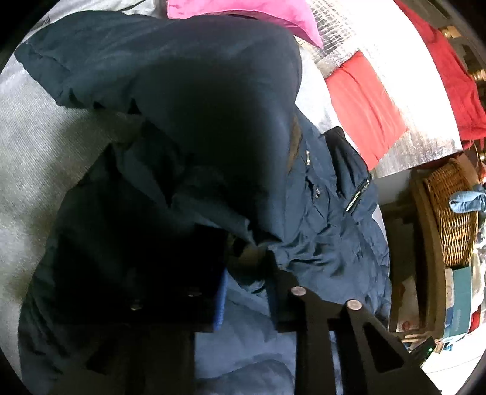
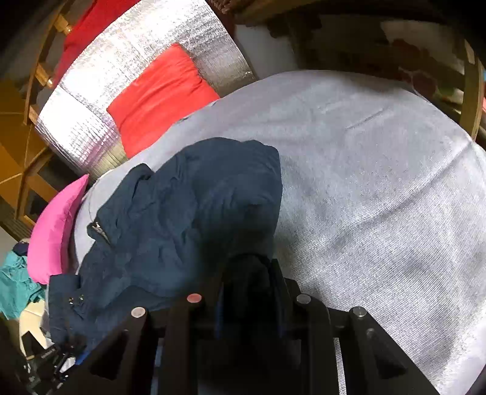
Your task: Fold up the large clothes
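A large navy padded jacket (image 1: pixel 188 100) with a zip pocket (image 1: pixel 358 194) lies bunched on a grey cloth-covered surface (image 1: pixel 33 145). My left gripper (image 1: pixel 246 258) is shut on a fold of the jacket, which drapes over and hides most of the fingers. In the right wrist view the same jacket (image 2: pixel 188 206) hangs in a crumpled heap. My right gripper (image 2: pixel 249 270) is shut on a bunch of its fabric, held above the grey surface (image 2: pixel 379 182).
A pink garment (image 1: pixel 252 15) and a red folded garment (image 1: pixel 364 106) lie on a silver foil mat (image 1: pixel 425 100) beyond the jacket. A wicker basket (image 1: pixel 455 209) stands at the right edge. Teal cloth (image 2: pixel 15 282) lies low at the left.
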Demonstrator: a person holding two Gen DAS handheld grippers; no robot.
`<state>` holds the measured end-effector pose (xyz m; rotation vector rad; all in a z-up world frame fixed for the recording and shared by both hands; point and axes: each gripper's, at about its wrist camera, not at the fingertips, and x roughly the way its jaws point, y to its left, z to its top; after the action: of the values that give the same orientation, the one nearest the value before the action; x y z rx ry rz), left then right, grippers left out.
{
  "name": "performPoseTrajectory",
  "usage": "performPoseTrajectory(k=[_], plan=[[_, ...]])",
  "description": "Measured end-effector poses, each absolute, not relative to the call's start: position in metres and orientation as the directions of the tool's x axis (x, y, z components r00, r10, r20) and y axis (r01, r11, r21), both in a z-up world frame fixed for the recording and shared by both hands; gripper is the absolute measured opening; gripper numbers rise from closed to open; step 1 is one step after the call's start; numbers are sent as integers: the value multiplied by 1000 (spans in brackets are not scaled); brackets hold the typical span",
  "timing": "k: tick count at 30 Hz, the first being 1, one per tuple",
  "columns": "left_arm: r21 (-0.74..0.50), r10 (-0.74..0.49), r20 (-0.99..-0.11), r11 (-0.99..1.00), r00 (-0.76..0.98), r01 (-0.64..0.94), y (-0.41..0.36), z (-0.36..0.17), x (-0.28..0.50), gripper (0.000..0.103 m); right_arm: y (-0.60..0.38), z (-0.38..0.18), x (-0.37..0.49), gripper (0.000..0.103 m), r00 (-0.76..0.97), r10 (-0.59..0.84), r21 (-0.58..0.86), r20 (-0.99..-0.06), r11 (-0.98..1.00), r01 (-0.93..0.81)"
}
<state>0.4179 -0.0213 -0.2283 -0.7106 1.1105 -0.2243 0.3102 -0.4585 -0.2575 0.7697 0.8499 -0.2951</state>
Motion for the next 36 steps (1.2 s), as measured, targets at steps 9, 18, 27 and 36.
performPoseTrajectory(k=[9,18,27,36], plan=[[-579,-474,-747,808,467,-107,-18,-216,403,12,-463,-259,304,34,654,115,553,-748,652,519],[-588,-509,-771,800,383,-120,-1,-224,405,20,-456,-250,300,58,619,92,512,-780,663,546],[-596,-505,-743,798,438,-91,65,-192,371,51,-433,-182,267,59,762,-116,438,-637,759,482],[-803,-551,-573,527,607,-279,135,-217,402,68,-359,-212,313,41,720,283,585,-633,784,207]])
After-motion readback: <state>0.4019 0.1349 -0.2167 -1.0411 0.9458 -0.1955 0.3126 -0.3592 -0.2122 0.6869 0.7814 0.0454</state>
